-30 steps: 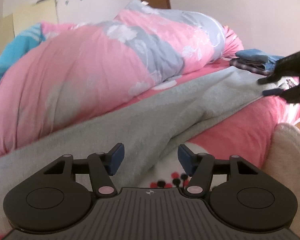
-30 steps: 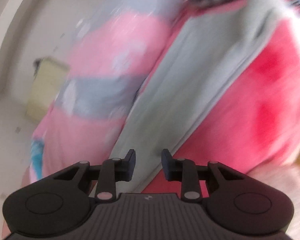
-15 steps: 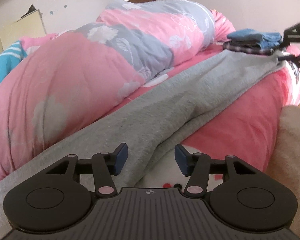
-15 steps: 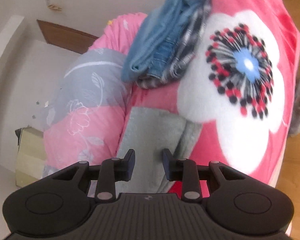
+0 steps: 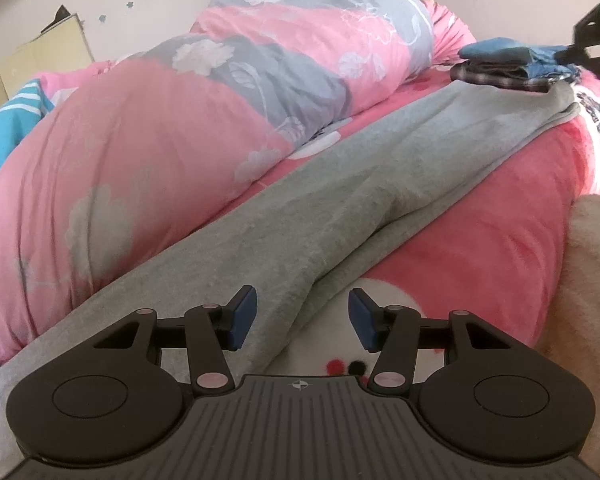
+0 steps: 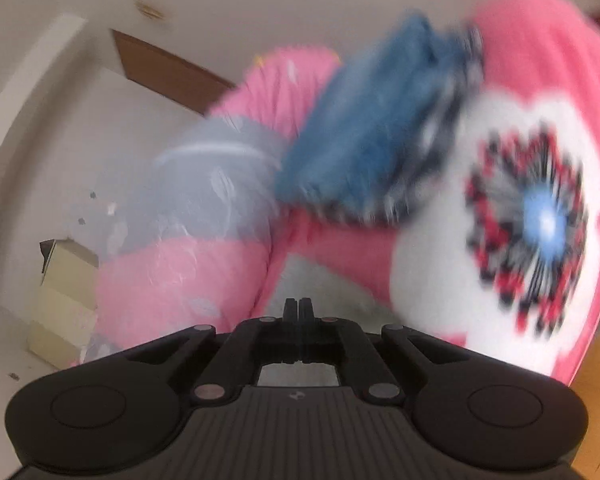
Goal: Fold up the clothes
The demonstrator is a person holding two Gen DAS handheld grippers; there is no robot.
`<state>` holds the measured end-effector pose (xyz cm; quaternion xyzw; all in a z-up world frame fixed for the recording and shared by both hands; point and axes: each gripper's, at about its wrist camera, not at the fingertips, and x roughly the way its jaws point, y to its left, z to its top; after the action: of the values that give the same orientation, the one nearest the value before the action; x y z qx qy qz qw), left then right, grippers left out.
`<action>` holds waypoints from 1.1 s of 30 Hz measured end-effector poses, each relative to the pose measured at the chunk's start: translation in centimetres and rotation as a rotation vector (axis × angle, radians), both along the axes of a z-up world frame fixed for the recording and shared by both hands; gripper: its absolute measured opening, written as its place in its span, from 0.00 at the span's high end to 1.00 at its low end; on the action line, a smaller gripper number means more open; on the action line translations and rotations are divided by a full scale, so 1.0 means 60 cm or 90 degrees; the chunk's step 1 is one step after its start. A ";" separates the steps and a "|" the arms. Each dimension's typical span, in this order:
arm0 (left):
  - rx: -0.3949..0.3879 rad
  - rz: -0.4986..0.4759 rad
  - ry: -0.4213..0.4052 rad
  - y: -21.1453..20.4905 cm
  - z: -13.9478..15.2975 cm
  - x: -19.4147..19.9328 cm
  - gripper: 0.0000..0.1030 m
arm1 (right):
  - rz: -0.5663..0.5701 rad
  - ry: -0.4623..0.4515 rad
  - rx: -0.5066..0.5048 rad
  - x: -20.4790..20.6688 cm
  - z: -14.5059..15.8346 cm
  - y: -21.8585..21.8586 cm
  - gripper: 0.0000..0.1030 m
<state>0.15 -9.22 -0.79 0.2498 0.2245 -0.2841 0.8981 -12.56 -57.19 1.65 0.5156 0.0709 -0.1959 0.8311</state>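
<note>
A long grey garment [image 5: 380, 184] lies stretched along the pink bedspread [image 5: 480, 240], from the near left to the far right. My left gripper [image 5: 302, 312] hovers open over its near edge, one blue pad [image 5: 242, 318] above the cloth and the other above the white flower print. My right gripper [image 5: 592, 46] is at the garment's far end, beside the folded pile. In the blurred right wrist view that gripper [image 6: 299, 308] is shut, with grey cloth [image 6: 320, 280] just beyond and under its tips. Whether cloth is pinched between them I cannot tell.
A folded pile of blue jeans [image 5: 500, 54] on plaid cloth [image 5: 500, 76] sits at the far end of the bed. A bulky pink and grey duvet [image 5: 140, 140] runs along the far side. A cream fleecy sleeve [image 5: 588, 280] is at the right, a cardboard box [image 5: 40, 56] far left.
The right gripper swung along the garment to its far end by the folded pile, then its jaws shut. The left gripper eased slightly closer to the cloth and its jaws narrowed a little.
</note>
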 end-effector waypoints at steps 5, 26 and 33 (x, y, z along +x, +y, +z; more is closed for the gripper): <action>-0.005 0.004 0.009 0.007 -0.002 0.001 0.49 | -0.014 0.041 0.044 -0.030 -0.035 -0.022 1.00; -0.001 0.038 -0.013 0.066 -0.004 -0.006 0.77 | 0.588 0.098 -0.048 0.151 -0.047 0.392 0.94; -0.028 0.031 0.012 0.093 -0.012 0.003 0.74 | 0.655 0.125 -0.142 0.236 -0.013 0.486 0.94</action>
<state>0.30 -3.65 -1.53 0.2218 0.2326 -0.2694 0.9078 1.60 -28.05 0.85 0.3020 0.3708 0.1835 0.8588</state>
